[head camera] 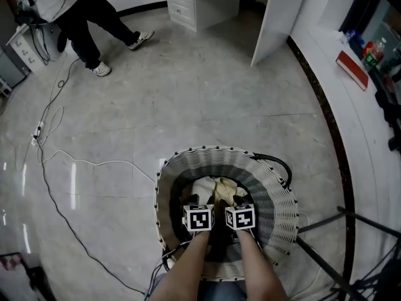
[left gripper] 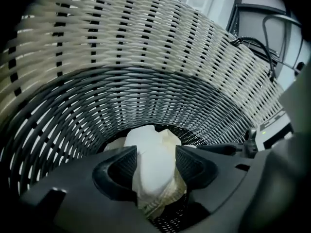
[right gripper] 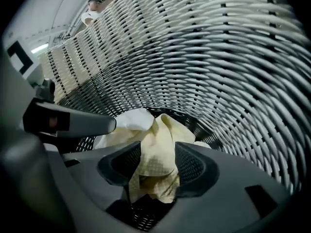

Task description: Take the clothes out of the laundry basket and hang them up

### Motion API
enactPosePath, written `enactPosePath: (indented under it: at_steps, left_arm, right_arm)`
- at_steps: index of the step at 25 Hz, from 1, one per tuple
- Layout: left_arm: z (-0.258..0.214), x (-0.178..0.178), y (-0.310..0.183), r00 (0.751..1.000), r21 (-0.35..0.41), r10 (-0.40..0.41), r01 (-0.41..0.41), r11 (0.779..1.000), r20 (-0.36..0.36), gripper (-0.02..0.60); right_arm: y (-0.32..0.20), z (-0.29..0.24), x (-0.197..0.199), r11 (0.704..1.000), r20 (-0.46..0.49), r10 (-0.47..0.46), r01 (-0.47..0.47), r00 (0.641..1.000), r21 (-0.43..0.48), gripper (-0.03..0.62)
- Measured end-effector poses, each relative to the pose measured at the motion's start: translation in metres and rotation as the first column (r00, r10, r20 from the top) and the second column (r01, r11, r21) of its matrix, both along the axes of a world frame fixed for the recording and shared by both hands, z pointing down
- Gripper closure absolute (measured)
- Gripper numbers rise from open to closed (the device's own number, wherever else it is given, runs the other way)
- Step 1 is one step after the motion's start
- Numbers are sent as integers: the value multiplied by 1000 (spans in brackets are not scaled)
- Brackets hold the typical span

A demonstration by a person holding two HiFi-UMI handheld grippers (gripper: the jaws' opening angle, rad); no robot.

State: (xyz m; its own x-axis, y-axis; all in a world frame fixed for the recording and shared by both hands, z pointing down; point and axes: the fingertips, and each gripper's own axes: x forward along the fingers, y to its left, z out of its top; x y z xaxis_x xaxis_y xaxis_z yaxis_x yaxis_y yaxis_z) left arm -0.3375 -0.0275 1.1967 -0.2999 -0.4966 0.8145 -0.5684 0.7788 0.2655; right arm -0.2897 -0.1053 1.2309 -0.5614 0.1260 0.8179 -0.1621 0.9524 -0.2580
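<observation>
The woven laundry basket (head camera: 281,196), pale outside and dark inside, stands on the floor right below me. Both grippers reach down into it side by side. In the left gripper view a white cloth (left gripper: 149,149) lies between the spread jaws of my left gripper (left gripper: 155,163), which stands open. In the right gripper view a pale yellow checked cloth (right gripper: 156,147) lies between the jaws of my right gripper (right gripper: 158,165), also open. The head view shows the crumpled clothes (head camera: 216,189) just beyond the two marker cubes. The fingertips are hidden there.
A person (head camera: 81,14) stands at the far left on the grey tiled floor. Cables (head camera: 53,168) trail across the floor on the left. A white cabinet (head camera: 210,2) is at the back, a curved counter with a red book (head camera: 353,69) on the right, and black tripod legs (head camera: 341,231) beside the basket.
</observation>
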Motion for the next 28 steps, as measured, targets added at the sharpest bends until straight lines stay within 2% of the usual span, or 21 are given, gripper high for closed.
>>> enactPosePath:
  at_steps: [11, 14, 15, 16, 22, 28]
  left_arm:
    - [20, -7, -3, 999, -7, 37, -37, 999, 12, 336]
    - [23, -4, -4, 999, -4, 49, -49, 999, 12, 336]
    - [23, -5, -5, 999, -2, 50, -50, 999, 17, 336]
    - [21, -6, -5, 999, -1, 51, -51, 999, 21, 336]
    - [13, -2, -6, 999, 2, 48, -48, 999, 21, 336]
    - [-34, 4, -13, 999, 16, 38, -39, 999, 35, 334]
  right_arm:
    - [1, 58, 12, 1000, -195, -4, 1, 981, -17, 370]
    - [3, 61, 14, 1000, -215, 2, -7, 977, -24, 471]
    - [2, 60, 14, 1000, -213, 7, -13, 977, -24, 539]
    - [0, 59, 13, 999, -209, 13, -19, 978, -26, 569]
    - [-3, 30, 3, 1000, -152, -2, 0, 988, -13, 577]
    - [-5, -29, 3, 1000, -43, -13, 13, 999, 14, 579]
